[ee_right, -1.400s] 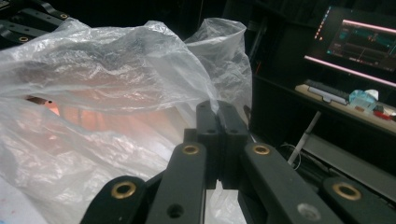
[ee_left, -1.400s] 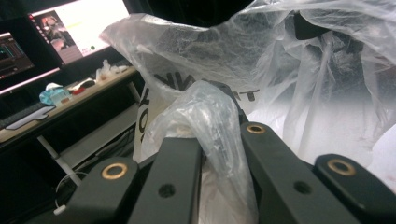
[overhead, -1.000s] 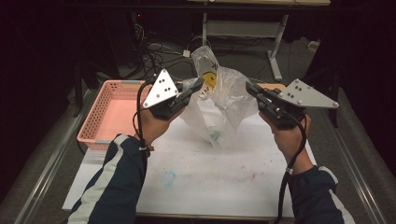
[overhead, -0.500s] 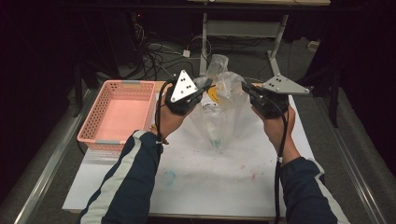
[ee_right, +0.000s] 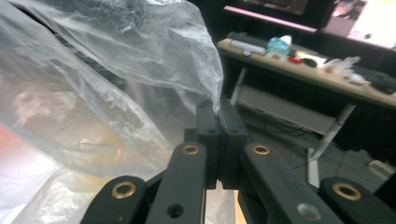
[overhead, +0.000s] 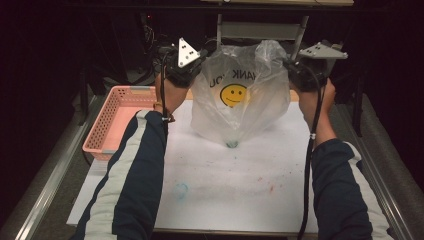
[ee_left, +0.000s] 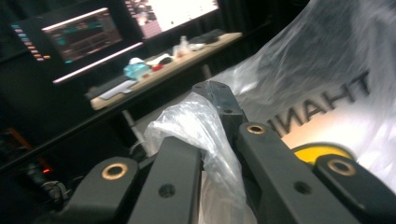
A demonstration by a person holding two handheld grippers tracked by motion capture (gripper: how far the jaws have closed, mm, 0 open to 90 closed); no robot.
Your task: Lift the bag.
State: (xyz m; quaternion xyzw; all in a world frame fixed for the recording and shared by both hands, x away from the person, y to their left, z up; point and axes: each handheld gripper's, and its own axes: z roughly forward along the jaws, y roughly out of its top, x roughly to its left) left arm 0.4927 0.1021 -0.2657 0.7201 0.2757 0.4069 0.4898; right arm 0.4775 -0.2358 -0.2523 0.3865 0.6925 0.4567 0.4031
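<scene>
White and stained with faint blue and red smudges, the worktop [overhead: 235,185] stretches forward from the person's two dark sleeves with pale stripes. A pink basket [overhead: 112,122] sits at the worktop's left edge, beside the left forearm.

Farther out, a clear plastic bag [overhead: 240,95] hangs stretched between the two raised hands, its bottom tip touching the worktop near the middle. It carries a yellow smiley face [overhead: 233,94] and dark lettering that reads mirrored from the high view.

The left tool [overhead: 192,62] holds the bag's upper left corner; in the left gripper view its jaws are closed on a bunched fold of plastic [ee_left: 205,135] that rises between them, with the bag's lettering and the yellow face off to the right. The right tool [overhead: 295,70] holds the bag's upper right edge; in the right gripper view its jaws are pressed together, the thin film [ee_right: 116,88] running up to their tips and billowing away to the left.

Beyond the bag, a second desk [ee_right: 303,70] stands in the dark room, littered with small things, with lit screens [ee_left: 84,39] above it.
</scene>
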